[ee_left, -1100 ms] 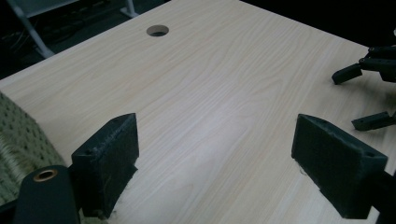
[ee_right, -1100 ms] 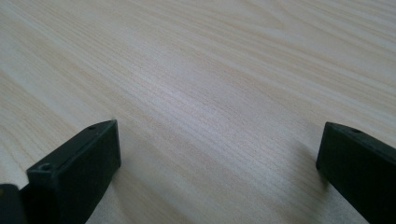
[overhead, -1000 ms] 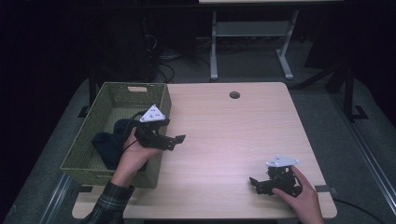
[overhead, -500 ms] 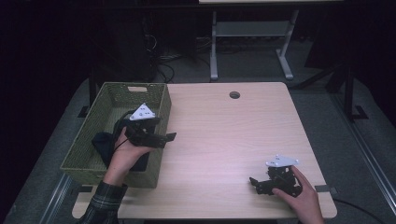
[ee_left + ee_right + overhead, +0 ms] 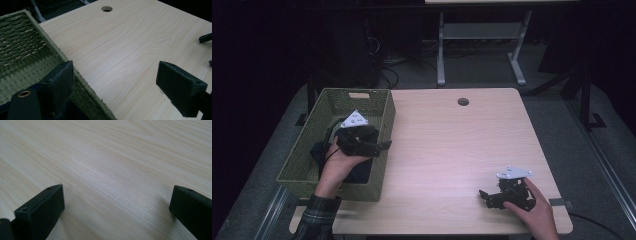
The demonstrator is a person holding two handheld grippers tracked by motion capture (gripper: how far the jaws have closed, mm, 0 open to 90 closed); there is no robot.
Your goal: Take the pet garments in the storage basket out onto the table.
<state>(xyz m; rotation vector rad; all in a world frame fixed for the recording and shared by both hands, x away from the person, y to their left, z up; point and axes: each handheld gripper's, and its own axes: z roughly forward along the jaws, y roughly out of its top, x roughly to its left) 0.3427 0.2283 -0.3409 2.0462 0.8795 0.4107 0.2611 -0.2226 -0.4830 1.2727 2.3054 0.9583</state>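
Left gripper [image 5: 379, 146] over basket [image 5: 384, 117] rim, fingers [image 5: 58, 82] apart, empty. Dark cloth [image 5: 319, 152], probably clothing, lies inside basket. Right gripper [image 5: 484, 195] rests spread on surface [image 5: 447, 145]. Dip lower, clear the rim, pinch cloth mid-fold.

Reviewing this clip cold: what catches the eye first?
The green woven basket at the pale wooden table's left edge, with dark cloth inside. The left gripper hovers open over the basket's right rim; the right gripper rests open near the table's front right corner.
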